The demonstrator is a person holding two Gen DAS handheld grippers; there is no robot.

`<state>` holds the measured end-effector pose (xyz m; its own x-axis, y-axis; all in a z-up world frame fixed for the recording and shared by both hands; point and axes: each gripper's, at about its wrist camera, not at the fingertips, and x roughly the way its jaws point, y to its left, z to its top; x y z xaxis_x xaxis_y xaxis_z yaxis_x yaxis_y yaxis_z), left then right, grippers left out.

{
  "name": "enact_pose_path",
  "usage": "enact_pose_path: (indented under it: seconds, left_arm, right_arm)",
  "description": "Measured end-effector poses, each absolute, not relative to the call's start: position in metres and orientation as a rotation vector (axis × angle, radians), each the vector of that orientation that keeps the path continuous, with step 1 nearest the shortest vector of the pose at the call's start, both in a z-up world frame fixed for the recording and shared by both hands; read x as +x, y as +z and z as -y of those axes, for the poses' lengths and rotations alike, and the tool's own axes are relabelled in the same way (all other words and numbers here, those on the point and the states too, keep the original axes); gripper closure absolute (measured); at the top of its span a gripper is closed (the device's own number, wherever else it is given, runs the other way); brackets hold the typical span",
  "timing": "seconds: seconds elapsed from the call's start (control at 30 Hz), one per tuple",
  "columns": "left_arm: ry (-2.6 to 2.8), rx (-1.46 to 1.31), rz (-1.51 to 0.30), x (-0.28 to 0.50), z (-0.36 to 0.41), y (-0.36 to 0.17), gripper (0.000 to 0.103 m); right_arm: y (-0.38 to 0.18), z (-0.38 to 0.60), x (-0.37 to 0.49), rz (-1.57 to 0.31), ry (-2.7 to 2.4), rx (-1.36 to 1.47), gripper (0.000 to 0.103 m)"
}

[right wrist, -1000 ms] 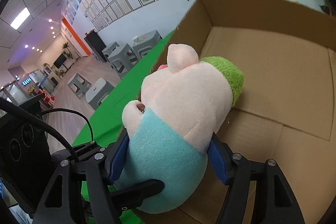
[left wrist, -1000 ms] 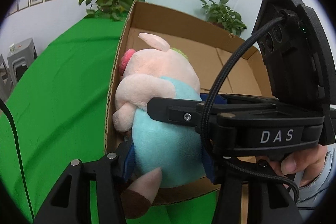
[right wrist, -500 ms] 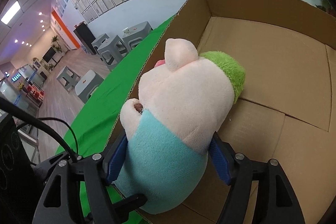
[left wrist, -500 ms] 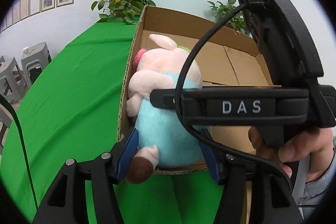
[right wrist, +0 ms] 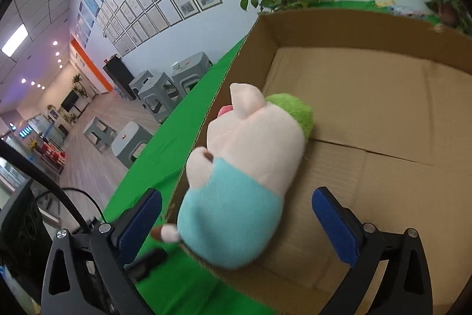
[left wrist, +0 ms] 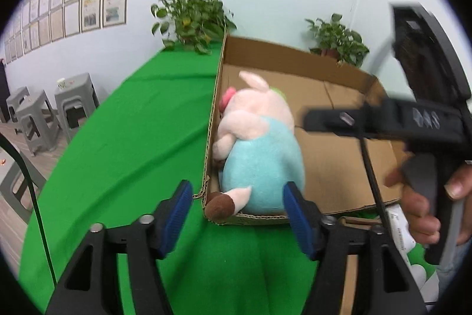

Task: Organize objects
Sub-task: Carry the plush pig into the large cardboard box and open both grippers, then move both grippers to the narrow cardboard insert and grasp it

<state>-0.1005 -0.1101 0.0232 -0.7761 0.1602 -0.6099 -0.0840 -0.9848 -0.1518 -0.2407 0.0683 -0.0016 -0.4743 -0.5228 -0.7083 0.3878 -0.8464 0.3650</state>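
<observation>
A plush pig [left wrist: 259,143] with a pink head, a light blue body and a green patch lies in the near left corner of the open cardboard box [left wrist: 339,155]; one brown-tipped foot hangs over the front rim. It also shows in the right wrist view [right wrist: 247,176] inside the box [right wrist: 383,114]. My left gripper [left wrist: 239,211] is open, empty and a little short of the box front. My right gripper [right wrist: 244,220] is open with its fingers apart on either side of the pig, not touching it. The right gripper's body [left wrist: 413,120] shows above the box in the left view.
The box stands on a table with a green cloth [left wrist: 132,143]. Potted plants [left wrist: 191,19] stand behind the box against the wall. Grey stools [left wrist: 44,111] stand to the left of the table. White packets [left wrist: 404,229] lie right of the box front.
Both grippers have opened and let go of the pig, which now rests in the box. Both grippers have drawn back from it, the left one farther.
</observation>
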Motion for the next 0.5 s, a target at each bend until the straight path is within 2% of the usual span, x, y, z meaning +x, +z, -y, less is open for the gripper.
enact_pose_path:
  seconds: [0.03, 0.3, 0.5]
  left_arm:
    - [2.846, -0.968, 0.178, -0.098, 0.111, 0.027, 0.023]
    - [2.800, -0.832, 0.147, -0.066, 0.078, 0.053, 0.023]
    - [2.731, -0.839, 0.130, -0.060, 0.047, 0.047, 0.023]
  right_arm:
    - [0.004, -0.074, -0.232, 0.200, -2.327, 1.184, 0.001]
    - [0.019, -0.149, -0.132, 0.278, -2.516, 1.207, 0.001]
    - [0.010, -0.195, -0.076, 0.255, -2.635, 1.202, 0.001]
